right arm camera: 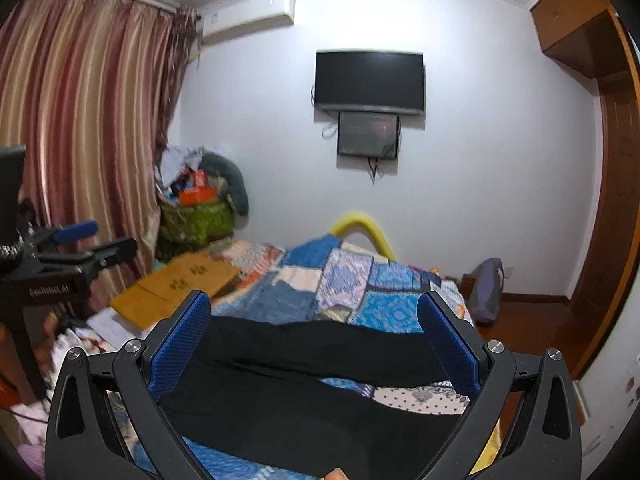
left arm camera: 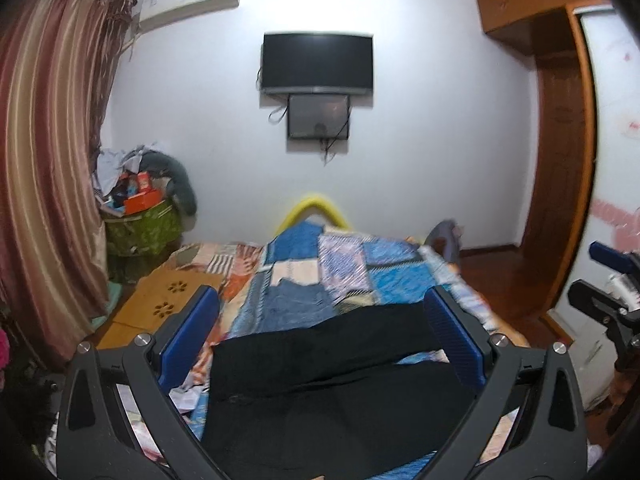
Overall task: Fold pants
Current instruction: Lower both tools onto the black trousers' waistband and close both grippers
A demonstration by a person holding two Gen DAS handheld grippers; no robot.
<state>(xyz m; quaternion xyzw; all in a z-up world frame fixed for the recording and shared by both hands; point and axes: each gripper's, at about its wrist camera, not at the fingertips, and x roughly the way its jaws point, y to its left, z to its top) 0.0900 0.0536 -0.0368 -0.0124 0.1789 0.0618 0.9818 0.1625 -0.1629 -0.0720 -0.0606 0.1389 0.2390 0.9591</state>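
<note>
Black pants lie spread on the patchwork quilt of a bed, both legs running toward the right. My left gripper hovers above them, open, its blue pads wide apart and holding nothing. In the right wrist view the same black pants lie below my right gripper, which is also open and clear of the cloth. The two legs part at the right, showing quilt between them. The right gripper shows at the right edge of the left wrist view, and the left gripper at the left edge of the right wrist view.
A yellow bed rail curves at the far end of the bed. Wooden boards lie left of the quilt, with a heaped green basket and striped curtain behind. A television hangs on the wall. A wooden wardrobe stands right.
</note>
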